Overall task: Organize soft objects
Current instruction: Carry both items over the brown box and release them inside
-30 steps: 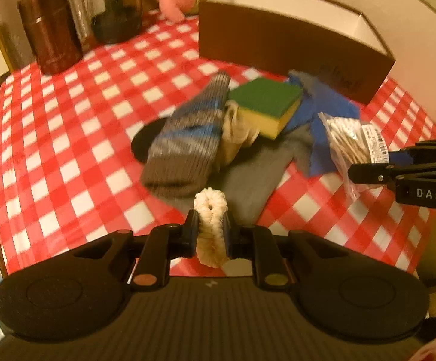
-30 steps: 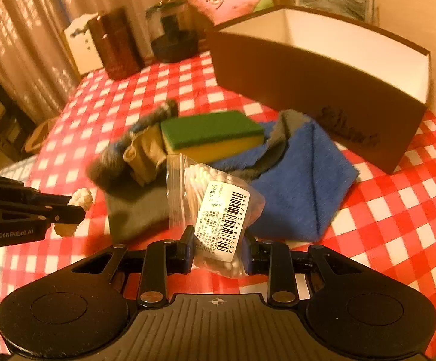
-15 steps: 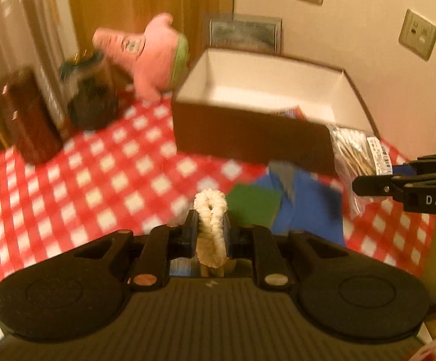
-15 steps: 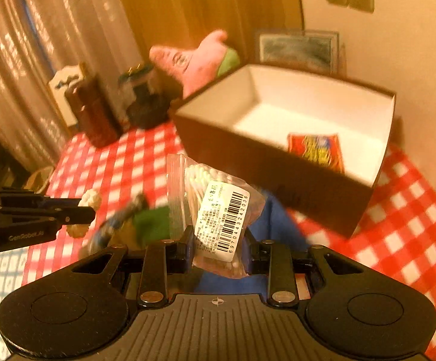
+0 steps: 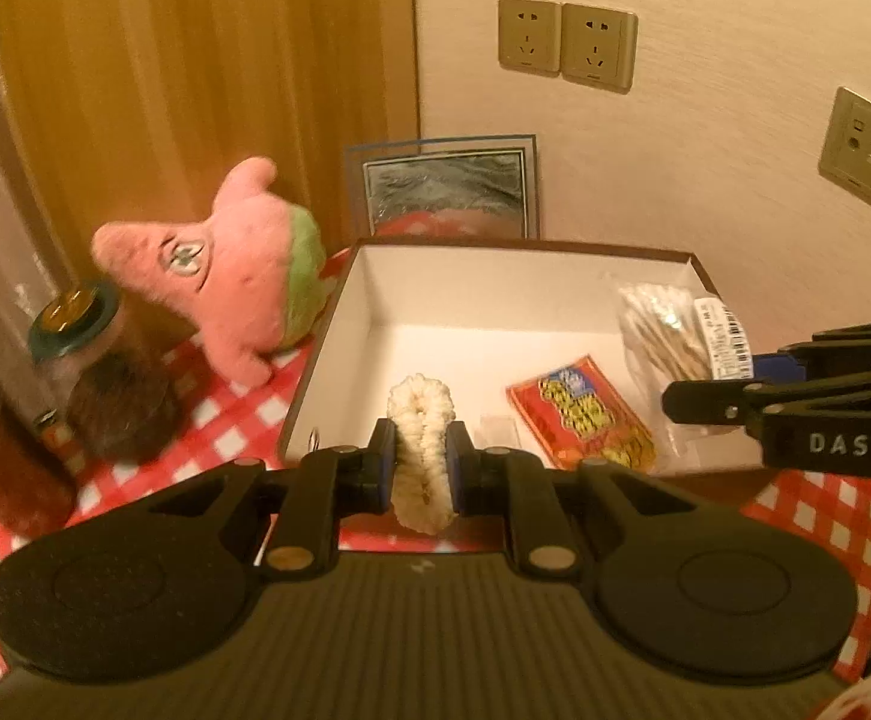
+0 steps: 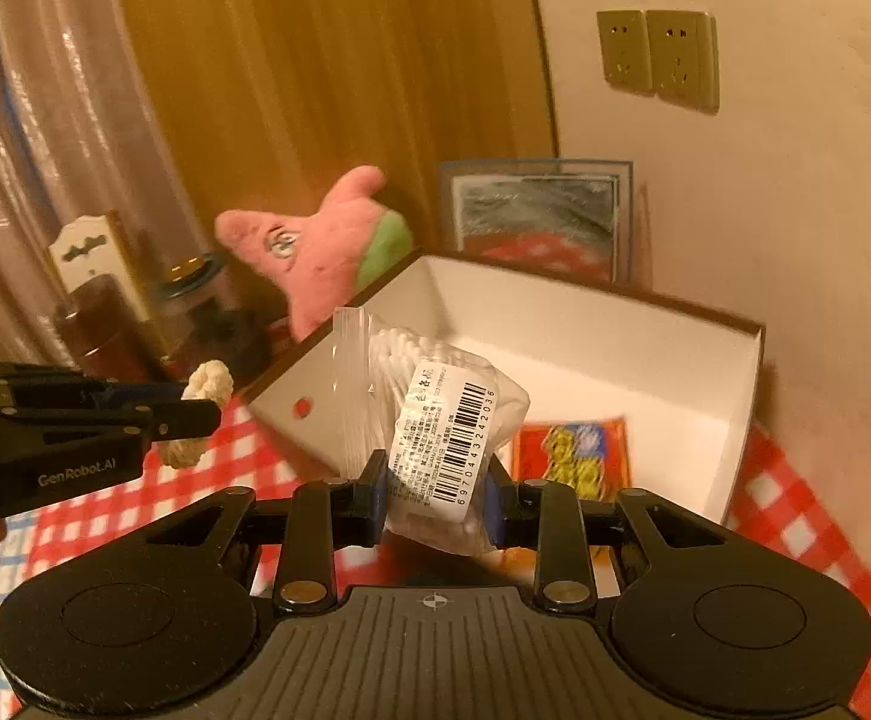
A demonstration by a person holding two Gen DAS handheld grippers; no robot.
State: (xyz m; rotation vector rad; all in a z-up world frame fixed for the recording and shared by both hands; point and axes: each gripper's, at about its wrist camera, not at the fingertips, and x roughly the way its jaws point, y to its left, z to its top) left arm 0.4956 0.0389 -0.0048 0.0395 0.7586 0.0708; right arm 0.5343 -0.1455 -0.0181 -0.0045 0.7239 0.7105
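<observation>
Left wrist view: my left tongs clamp the cream scrunchie at frame centre; my right tongs pinch the cotton-swab bag. Both hang over the open box. Step: delivery. Next, I judge: lower, then release inside.

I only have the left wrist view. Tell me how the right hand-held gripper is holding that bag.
Observer: The right hand-held gripper pinches the swab bag low between its jaws, barcode label facing the camera.
Operator: Report whether my scrunchie is over the box.
Observer: In the right wrist view it shows left of the box wall, against the checked cloth; not clearly over it.
Operator: Name what's behind the jar.
Observer: A white carved board, by the curtain.
</observation>
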